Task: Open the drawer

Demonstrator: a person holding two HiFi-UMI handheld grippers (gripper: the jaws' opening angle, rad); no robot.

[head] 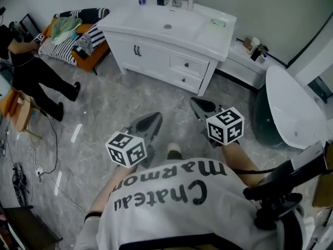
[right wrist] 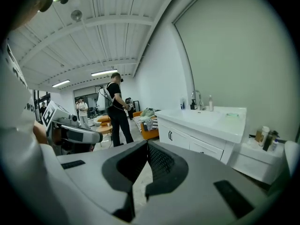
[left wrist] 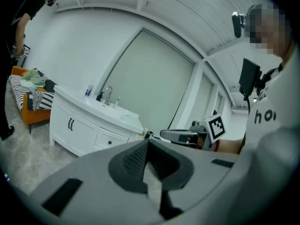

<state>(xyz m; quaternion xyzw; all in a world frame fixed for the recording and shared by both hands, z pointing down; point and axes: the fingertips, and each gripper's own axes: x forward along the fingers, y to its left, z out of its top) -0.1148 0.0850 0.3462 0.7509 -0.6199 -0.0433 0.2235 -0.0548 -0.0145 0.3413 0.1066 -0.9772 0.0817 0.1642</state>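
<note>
Likely the drawer [head: 196,62], upper of 2 in the white vanity [head: 130,33] at the far side, is light and rigid, sliding on runners; its small dark knob [head: 187,65] is the place to pinch. Left gripper [head: 155,119] and right gripper [head: 195,103] are both closed on nothing, well apart from it. Grey marbled floor [head: 104,108] lies between; a bathtub [head: 296,108] stands right.
</note>
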